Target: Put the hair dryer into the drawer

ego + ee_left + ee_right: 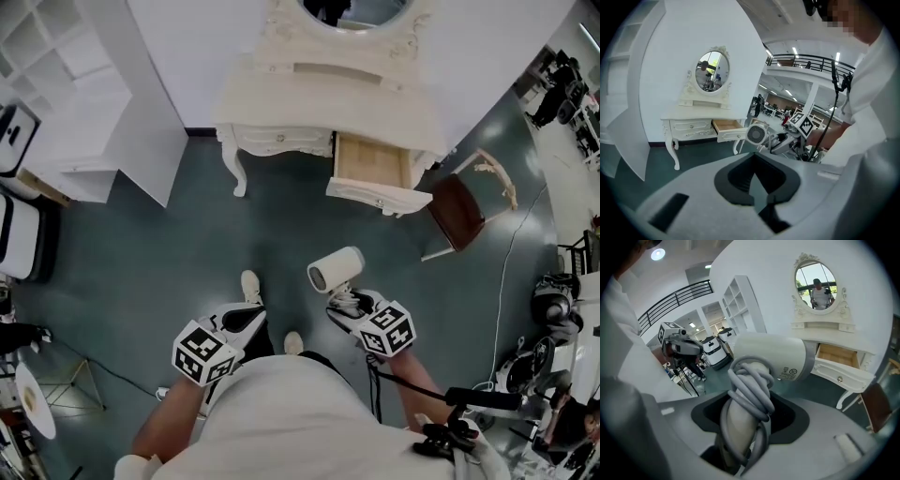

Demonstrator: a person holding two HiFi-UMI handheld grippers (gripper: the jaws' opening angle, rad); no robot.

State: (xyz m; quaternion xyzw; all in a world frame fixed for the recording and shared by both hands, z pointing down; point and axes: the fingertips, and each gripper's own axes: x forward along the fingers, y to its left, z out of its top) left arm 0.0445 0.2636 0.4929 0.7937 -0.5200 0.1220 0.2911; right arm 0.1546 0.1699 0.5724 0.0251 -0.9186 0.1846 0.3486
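Observation:
A cream hair dryer is held over the dark floor, its grey cord wound round the handle. My right gripper is shut on that wrapped handle, and the barrel lies across the top of the right gripper view. The wooden drawer stands pulled out of the white dressing table ahead, apart from the dryer. My left gripper hangs to the left with jaws together and nothing in them. The left gripper view shows the dryer's round grille in front of the drawer.
A brown-seated chair stands right of the drawer. White shelving and a slanted panel lie at the left. Stands, cables and equipment crowd the right edge. The person's shoes are on the floor between the grippers.

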